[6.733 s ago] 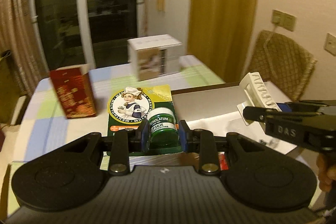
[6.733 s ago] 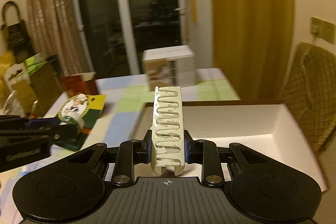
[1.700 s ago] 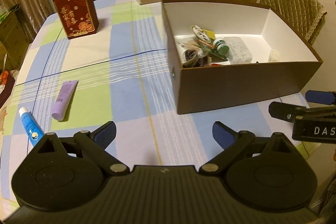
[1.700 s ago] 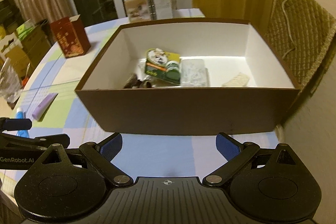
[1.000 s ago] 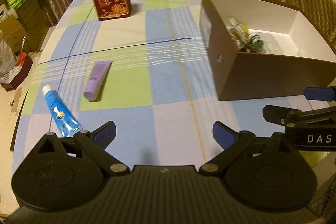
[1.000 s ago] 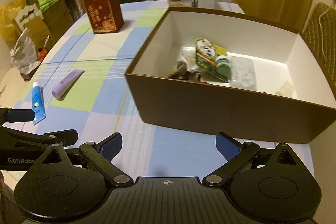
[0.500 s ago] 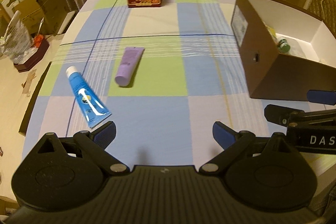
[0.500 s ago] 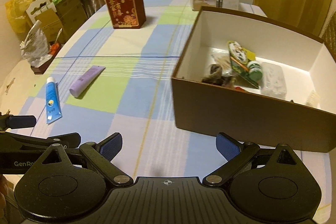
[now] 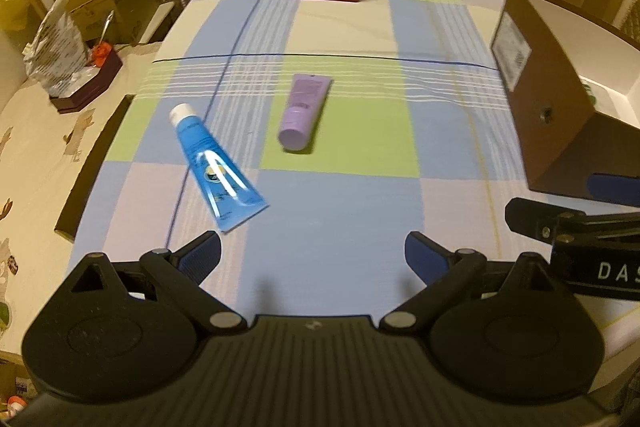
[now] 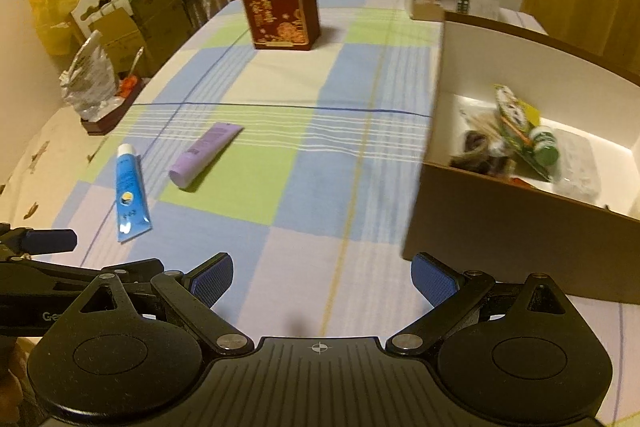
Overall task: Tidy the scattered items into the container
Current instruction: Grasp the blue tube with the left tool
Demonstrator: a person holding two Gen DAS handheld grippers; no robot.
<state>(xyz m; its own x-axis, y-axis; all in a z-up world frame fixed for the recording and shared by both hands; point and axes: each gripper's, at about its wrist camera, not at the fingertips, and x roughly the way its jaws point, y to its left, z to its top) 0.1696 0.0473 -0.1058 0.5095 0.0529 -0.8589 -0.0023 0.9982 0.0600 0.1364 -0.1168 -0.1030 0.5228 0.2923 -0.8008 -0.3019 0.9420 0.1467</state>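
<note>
Done: the container [image 10: 520, 223] at the surface's right already holds a green jar card, a clear case and other bits.
Left: blue tube [image 9: 214, 167] and purple tube [image 9: 305, 110] lie on the surface [image 9: 344, 195], near each other.
Jaws: left gripper [image 9: 313, 253] and right gripper [image 10: 322, 273] both spread wide, empty.

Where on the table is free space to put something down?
Bare cloth lies between the purple tube and the brown box, and in front of both open tongs. Crowded: the box's left half, and around the blue tube.
</note>
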